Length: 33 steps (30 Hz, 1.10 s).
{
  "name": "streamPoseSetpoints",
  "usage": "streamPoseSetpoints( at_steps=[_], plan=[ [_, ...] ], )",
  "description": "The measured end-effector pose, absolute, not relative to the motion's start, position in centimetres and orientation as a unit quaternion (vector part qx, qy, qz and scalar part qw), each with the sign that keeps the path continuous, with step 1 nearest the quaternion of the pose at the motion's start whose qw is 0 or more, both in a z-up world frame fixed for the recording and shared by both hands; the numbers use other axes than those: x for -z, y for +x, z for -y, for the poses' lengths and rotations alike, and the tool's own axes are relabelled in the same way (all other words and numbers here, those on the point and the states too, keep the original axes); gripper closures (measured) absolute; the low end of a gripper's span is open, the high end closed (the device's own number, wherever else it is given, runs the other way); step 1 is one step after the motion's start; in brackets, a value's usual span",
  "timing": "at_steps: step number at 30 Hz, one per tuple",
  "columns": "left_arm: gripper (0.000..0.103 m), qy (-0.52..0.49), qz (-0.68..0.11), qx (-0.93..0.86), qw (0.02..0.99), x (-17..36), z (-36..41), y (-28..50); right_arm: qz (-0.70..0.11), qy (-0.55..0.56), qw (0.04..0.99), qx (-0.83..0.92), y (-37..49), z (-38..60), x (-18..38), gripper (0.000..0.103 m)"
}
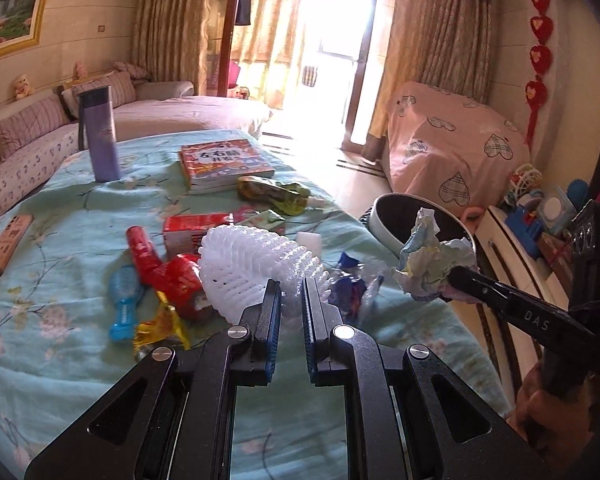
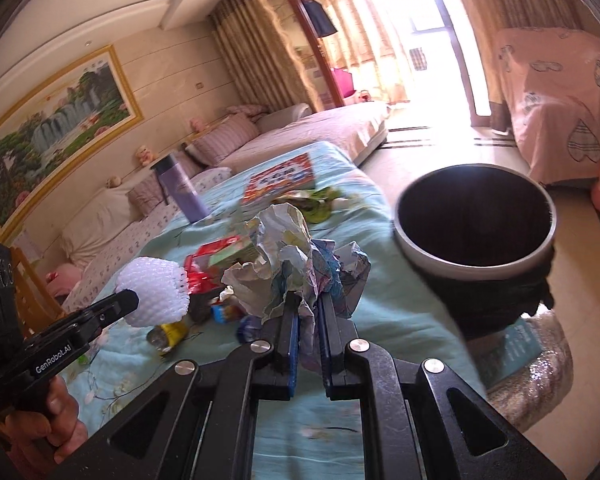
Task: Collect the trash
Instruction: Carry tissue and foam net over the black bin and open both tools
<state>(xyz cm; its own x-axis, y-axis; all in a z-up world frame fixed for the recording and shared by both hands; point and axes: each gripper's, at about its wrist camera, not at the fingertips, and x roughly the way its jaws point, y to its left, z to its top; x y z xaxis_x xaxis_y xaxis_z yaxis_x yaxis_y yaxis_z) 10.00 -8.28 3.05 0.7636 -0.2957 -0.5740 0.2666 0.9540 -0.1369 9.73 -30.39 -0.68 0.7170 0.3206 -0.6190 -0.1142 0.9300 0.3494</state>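
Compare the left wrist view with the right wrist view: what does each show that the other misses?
Only the left wrist view shows the blue bottle and the phone on the tablecloth. Only the right wrist view shows the whole landscape painting and the left hand. Both show the left claw shut on the white foam net, the right claw shut on the crumpled paper, the bin and the purple flask.

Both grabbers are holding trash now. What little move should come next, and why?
Probably carry the right gripper sideways until its crumpled paper is over the open bin, then let go. The paper is already clamped and lifted off the table, and the bin stands just beside it. The left gripper, shut on the white foam net, could follow.
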Motion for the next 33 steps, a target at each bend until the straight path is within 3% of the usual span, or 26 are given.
streamPoseSetpoints(
  at_steps=[20,33],
  plan=[
    [0.093,0.016,-0.327,0.250,0.911,-3.1,23.2,17.3,-0.358,0.155,0.921,-0.014,13.0,41.3,1.0,0.094],
    [0.093,0.018,-0.370,0.271,0.889,-0.5,28.7,23.0,-0.385,0.149,0.911,-0.006,17.5,44.5,2.5,0.092]
  ],
)
